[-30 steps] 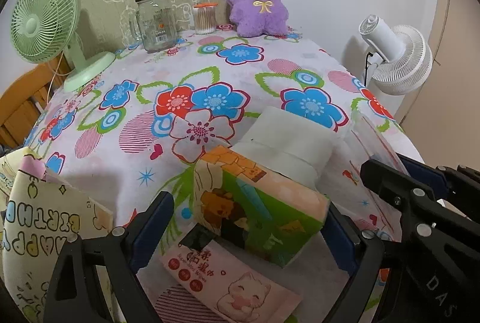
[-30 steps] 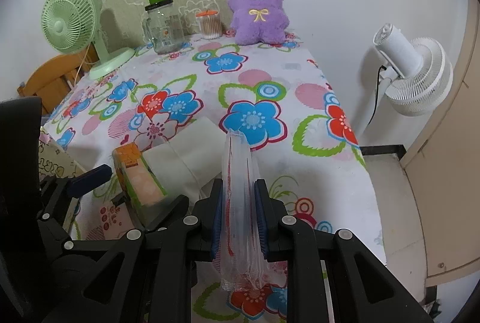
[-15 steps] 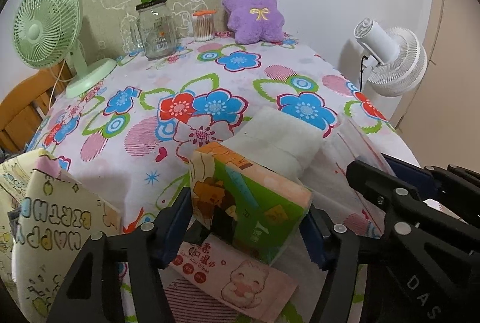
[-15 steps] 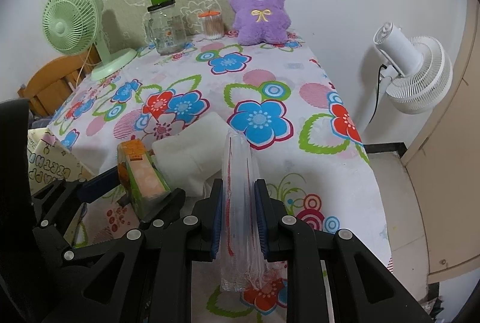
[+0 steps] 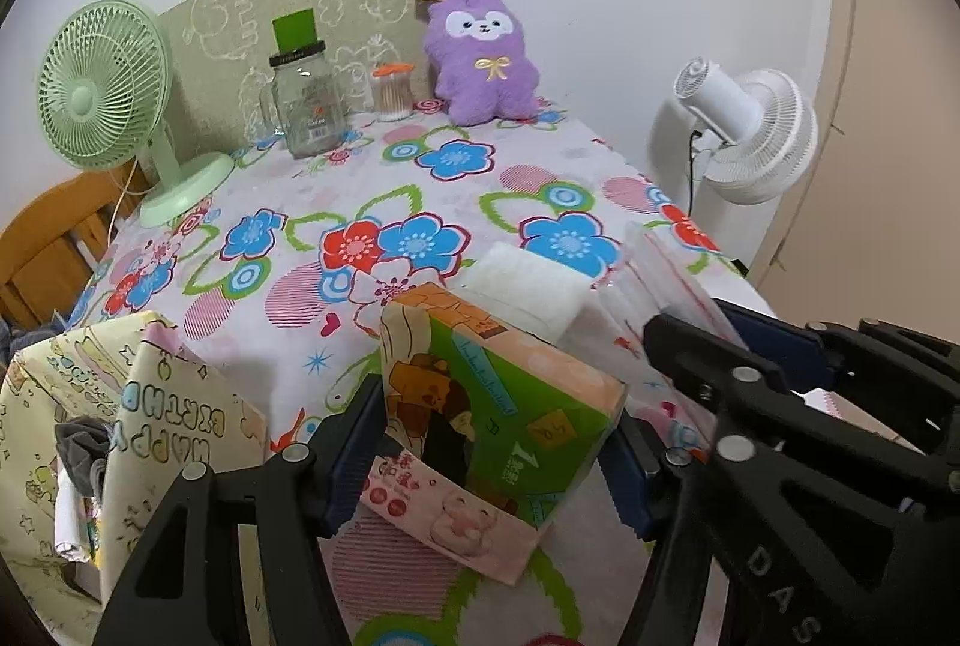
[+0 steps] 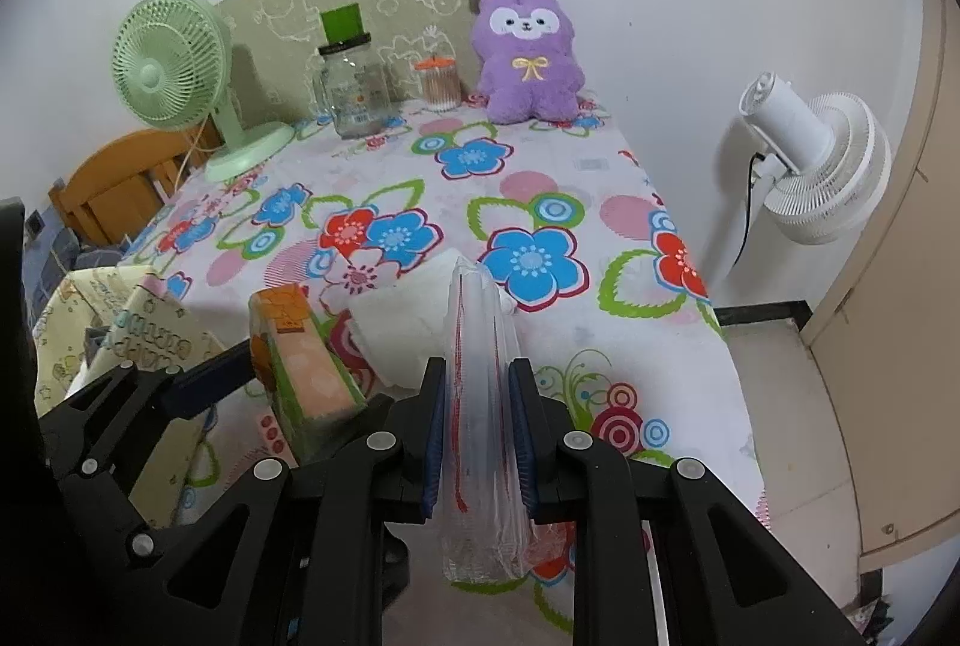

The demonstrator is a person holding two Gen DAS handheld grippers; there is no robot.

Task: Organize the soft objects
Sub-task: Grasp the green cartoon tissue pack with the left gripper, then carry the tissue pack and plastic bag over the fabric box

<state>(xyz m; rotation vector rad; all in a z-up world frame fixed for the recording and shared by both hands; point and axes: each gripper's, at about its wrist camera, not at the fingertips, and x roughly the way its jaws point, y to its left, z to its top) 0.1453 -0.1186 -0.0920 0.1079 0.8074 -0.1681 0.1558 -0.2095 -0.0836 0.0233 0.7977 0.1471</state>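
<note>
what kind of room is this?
Likely a home room, maybe a bedroom or dining corner: floral tablecloth, purple plush toy, green desk fan, wooden chair by the table.

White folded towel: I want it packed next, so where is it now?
The white folded towel lies on the floral tablecloth near the front edge, just behind the green tissue pack and left of the clear bag.

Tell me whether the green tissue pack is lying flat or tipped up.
Tipped up: the green tissue pack stands tilted between the left gripper's fingers, above the pink pack.
</note>
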